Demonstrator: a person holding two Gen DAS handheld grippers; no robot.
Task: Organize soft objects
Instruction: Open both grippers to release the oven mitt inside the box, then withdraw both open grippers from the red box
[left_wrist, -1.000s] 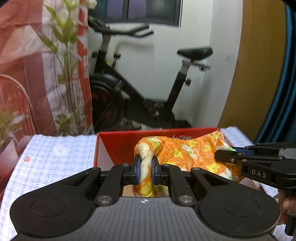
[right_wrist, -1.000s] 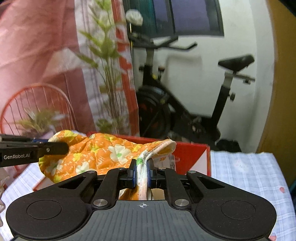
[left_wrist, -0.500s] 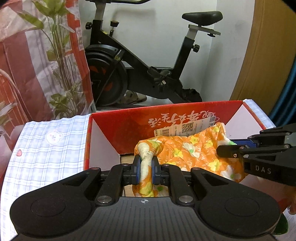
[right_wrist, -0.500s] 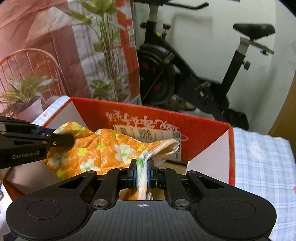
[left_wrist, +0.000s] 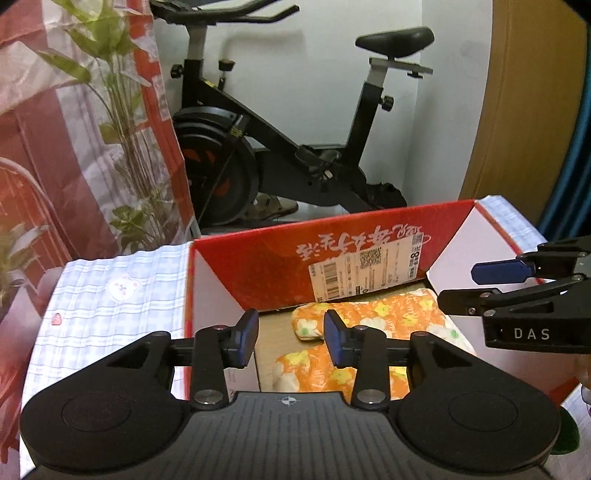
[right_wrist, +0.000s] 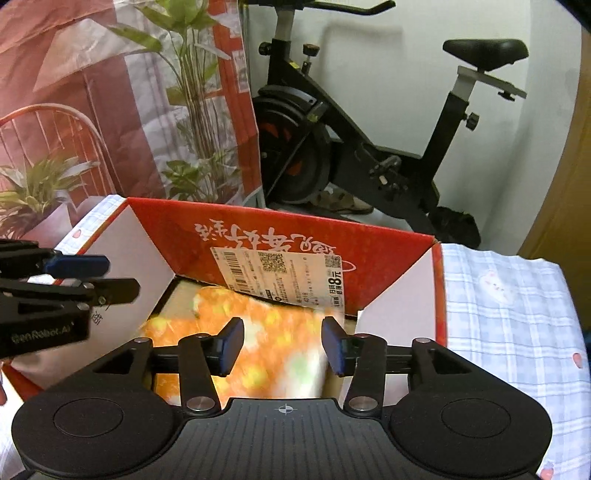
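An orange cloth with a flower print (left_wrist: 384, 325) lies on the floor of the red cardboard box (left_wrist: 258, 266). My left gripper (left_wrist: 291, 334) hangs over the box's near left part; its jaws are opening and nothing is between them. My right gripper (right_wrist: 282, 345) hangs over the box's near right part; its jaws are opening too, with the blurred orange cloth (right_wrist: 266, 350) below them and not pinched. Each gripper also shows from the side in the other's view: the right gripper (left_wrist: 517, 284) at the right edge, the left gripper (right_wrist: 74, 277) at the left edge.
The red box (right_wrist: 391, 254) stands on a blue-and-white checked tablecloth (left_wrist: 110, 295), which also runs to the right (right_wrist: 509, 325). Behind the table stand an exercise bike (left_wrist: 295, 147), a leafy plant (left_wrist: 125, 110) before a red-and-white curtain, and a wooden panel (left_wrist: 517, 110).
Both grippers let go of the orange cloth, which dropped from between them onto the box floor. Both grippers tilted down and came closer over the box.
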